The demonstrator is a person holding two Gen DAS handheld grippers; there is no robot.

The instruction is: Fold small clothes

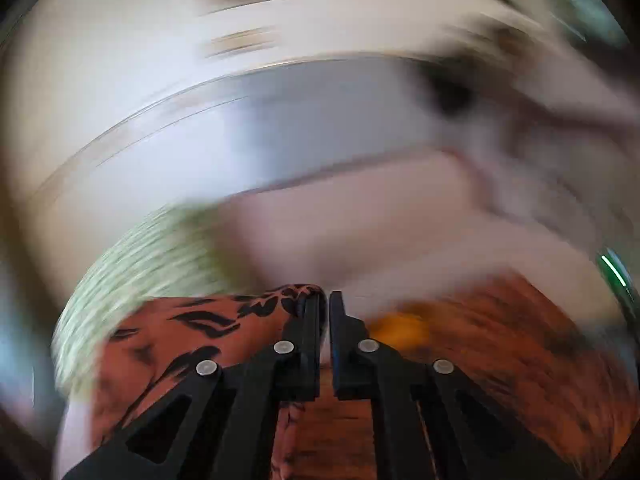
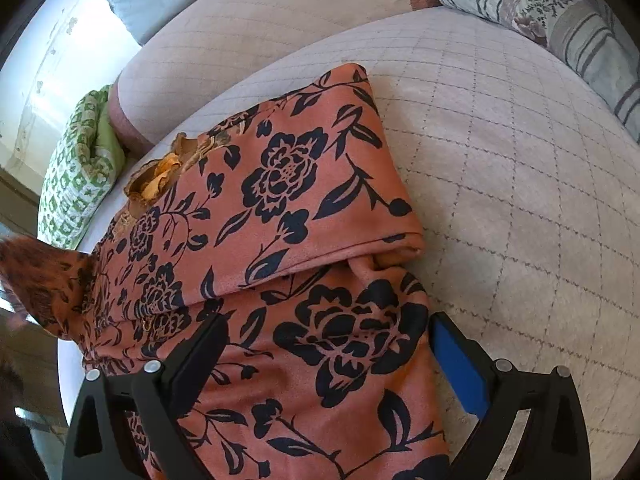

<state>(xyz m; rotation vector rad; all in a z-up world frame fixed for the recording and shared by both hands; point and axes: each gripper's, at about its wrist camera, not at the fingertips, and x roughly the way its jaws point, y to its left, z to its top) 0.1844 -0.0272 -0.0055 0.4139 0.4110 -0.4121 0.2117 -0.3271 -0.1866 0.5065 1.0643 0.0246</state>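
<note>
While my right gripper hangs tilted down over the near end of the garment, its jaws stand wide with the rust floral cloth lying between them, and the pads do not look to be pressing on it. My left gripper is closed to a sliver on a corner of the same cloth; the fabric bunches against its left finger, though that view is badly blurred. In the right view that pinched corner stands up at the garment's left edge, so the left hand is the one with a hold and the right is merely placed. The garment lies on the quilted bed, its long axis running from my right gripper away toward the upper left, with one flap already laid across its far half. I judge the coming fold to turn on carrying the left corner across that axis, toward the right. Farther off sit a green pillow and a striped pillow. I can read no label or writing anywhere.
</note>
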